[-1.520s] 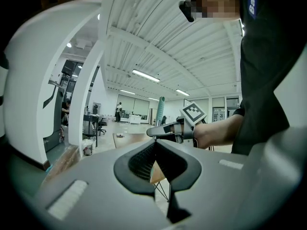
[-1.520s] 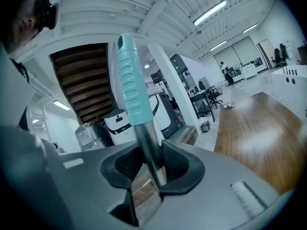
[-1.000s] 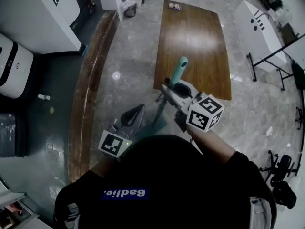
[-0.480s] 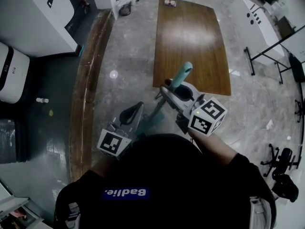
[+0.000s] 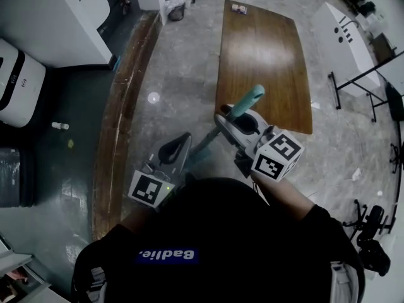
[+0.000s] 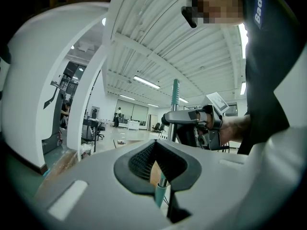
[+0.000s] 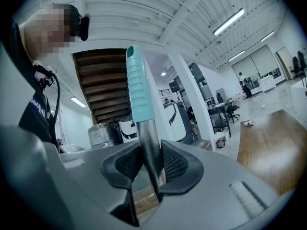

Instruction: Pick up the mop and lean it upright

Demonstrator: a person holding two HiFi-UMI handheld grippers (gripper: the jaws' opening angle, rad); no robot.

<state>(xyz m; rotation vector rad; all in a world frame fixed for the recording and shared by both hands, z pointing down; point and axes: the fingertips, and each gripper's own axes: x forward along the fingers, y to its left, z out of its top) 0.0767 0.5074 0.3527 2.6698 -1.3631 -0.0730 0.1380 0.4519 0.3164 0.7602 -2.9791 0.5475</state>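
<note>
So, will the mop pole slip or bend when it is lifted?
The mop pole looks like smooth metal where the right gripper clamps it, so it may slip. It runs straight down to the left gripper, so it is probably stiff.

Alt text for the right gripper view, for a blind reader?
The right gripper has its jaws clamped on the mop handle, on the metal shaft just below its teal ribbed grip; the handle stands nearly upright. Behind are a wooden table at right and a white pillar.
</note>
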